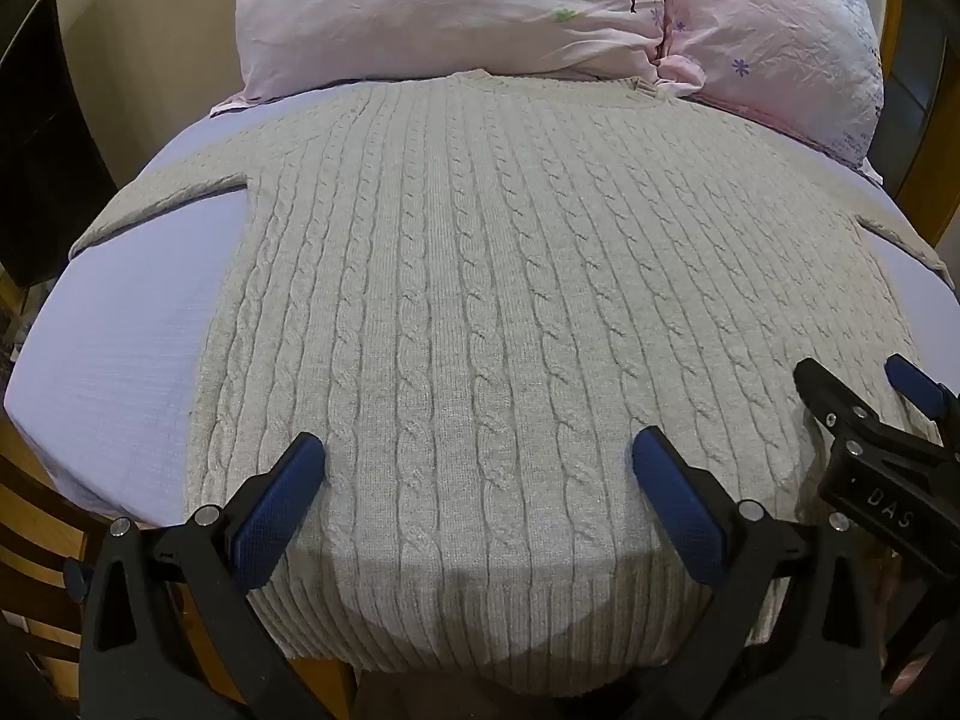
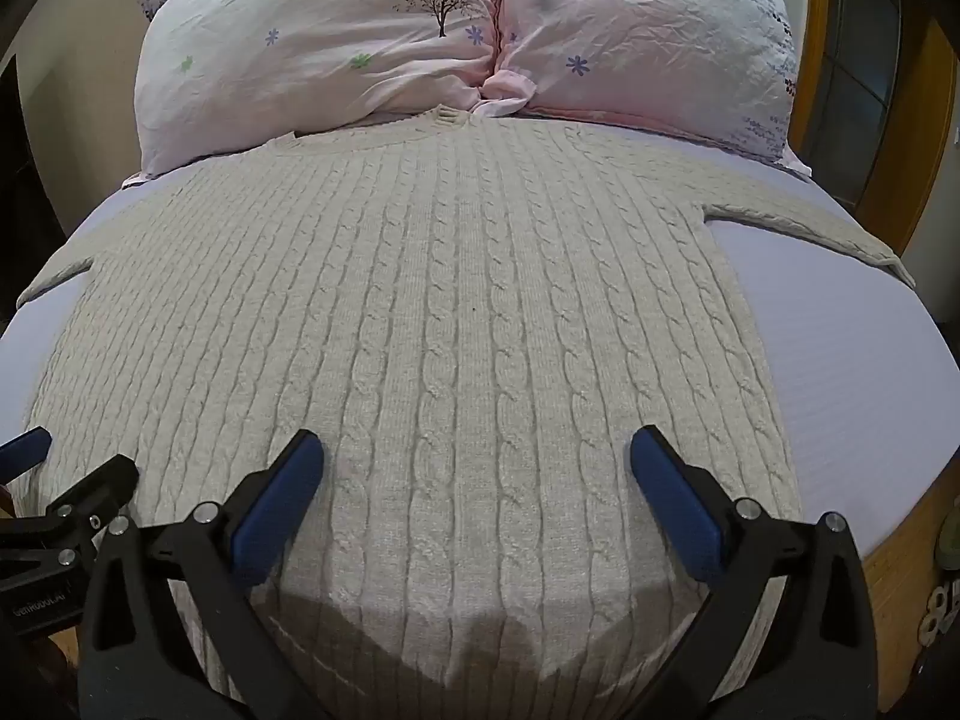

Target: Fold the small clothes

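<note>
A beige cable-knit sweater (image 1: 480,276) lies flat and spread out on a lavender bed sheet (image 1: 120,360), collar at the far end, both sleeves out to the sides. It also shows in the right wrist view (image 2: 456,312). My left gripper (image 1: 479,450) is open and empty, hovering over the sweater's lower hem, left of centre. My right gripper (image 2: 477,450) is open and empty over the hem, right of centre. The right gripper also shows in the left wrist view (image 1: 858,378). One blue pad of the left gripper shows at the left edge of the right wrist view.
Two pink floral pillows (image 1: 456,6) (image 2: 648,30) lie just beyond the collar. The sheet (image 2: 840,360) is bare on both sides of the sweater. A wooden bed frame (image 2: 900,546) shows at the near edge, a wooden door frame (image 2: 936,120) at the right.
</note>
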Available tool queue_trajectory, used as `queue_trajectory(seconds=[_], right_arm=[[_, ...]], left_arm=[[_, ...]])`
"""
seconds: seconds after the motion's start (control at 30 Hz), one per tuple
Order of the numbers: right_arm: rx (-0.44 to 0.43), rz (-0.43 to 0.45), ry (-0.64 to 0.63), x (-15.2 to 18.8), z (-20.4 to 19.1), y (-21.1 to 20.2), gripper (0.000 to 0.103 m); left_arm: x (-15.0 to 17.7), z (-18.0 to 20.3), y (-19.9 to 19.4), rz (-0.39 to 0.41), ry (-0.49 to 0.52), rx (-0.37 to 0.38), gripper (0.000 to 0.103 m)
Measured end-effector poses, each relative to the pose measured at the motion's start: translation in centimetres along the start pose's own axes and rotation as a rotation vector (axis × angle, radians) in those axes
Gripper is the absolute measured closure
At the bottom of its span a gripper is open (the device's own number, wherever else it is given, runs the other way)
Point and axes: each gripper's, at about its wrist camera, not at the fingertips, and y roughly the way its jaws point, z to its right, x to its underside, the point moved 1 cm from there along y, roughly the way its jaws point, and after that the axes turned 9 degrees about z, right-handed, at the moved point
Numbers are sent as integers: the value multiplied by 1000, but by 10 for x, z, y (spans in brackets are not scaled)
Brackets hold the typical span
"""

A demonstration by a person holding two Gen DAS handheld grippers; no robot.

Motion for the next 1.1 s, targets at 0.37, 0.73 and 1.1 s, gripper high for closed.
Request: queue_trajectory(seconds=[0.37,0.73,1.1], right_arm=[[-1,1,2,0,0,0,2],[-1,2,2,0,1,-1,2],[-2,4,2,1,2,-1,2]], left_arm=[[0,0,0,3,1,0,1],[0,0,0,4,1,0,1],[0,0,0,5,0,0,1]])
